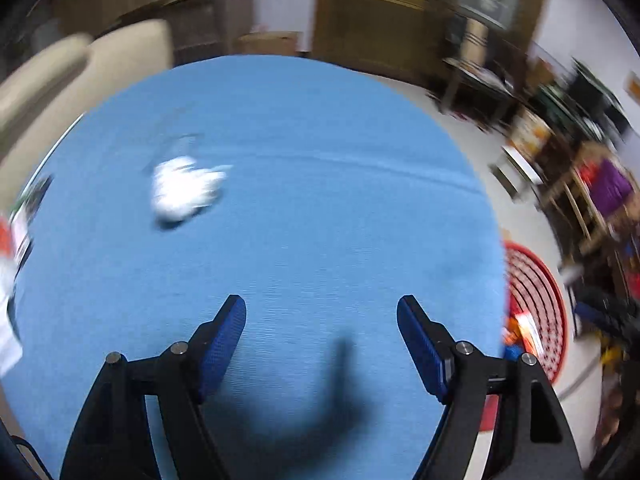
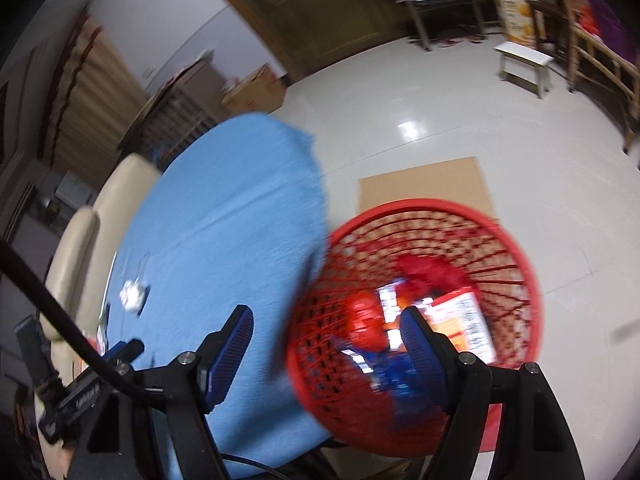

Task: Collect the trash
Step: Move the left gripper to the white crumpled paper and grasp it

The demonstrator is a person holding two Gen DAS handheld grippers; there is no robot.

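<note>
One crumpled paper (image 1: 184, 188), beyond left claw (image 1: 321, 312)

From my left gripper (image 1: 321, 312), the table (image 1: 304, 208) fills the ground ahead. A crumpled wad of paper (image 1: 185, 190) lies on it at eleven o'clock, well apart from my fingers. More litter (image 1: 10, 280) sits at the table's edge, nine o'clock. The basket (image 1: 536, 308) stands on the floor off the table's rim at three o'clock. From my right gripper (image 2: 326, 316), basket at one o'clock, wrappers (image 2: 460, 320) inside; table at eleven o'clock, chairs (image 2: 128, 184) behind it.
</note>
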